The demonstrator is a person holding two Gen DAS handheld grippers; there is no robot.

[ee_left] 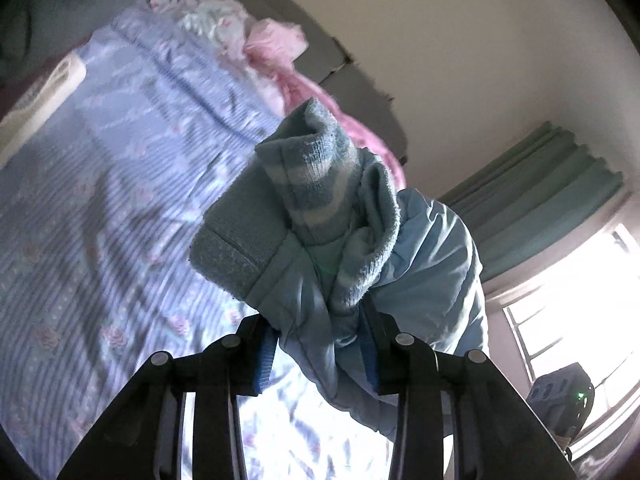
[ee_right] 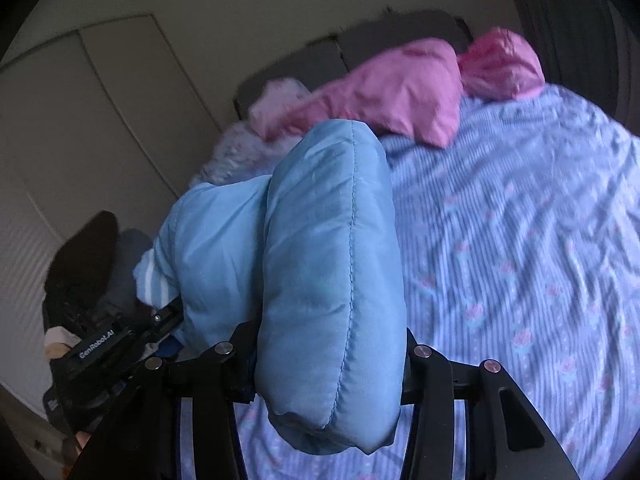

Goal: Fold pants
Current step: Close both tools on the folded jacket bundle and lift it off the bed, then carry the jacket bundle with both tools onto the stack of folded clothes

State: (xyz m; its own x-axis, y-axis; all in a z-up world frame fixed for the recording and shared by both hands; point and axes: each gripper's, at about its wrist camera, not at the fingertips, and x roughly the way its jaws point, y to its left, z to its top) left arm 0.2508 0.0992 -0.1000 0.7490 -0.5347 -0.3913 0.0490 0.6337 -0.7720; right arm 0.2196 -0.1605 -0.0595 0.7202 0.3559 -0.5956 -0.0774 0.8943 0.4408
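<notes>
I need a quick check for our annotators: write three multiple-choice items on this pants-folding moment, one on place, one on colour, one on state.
1. Where do the pink garments lie?
A. at the far end of the bed, by the dark headboard
B. on the floor
C. in a gripper

2. What colour are the padded pants?
A. red
B. light blue
C. black

3. How does the left gripper stand?
A. open, away from the cloth
B. out of view
C. shut on the pants

Answers:
1 A: they lie on the striped floral sheet just below the headboard.
2 B: the quilted fabric is pale blue in both views.
3 C: the cloth is bunched between its blue pads; the right gripper holds the pants too.
</notes>
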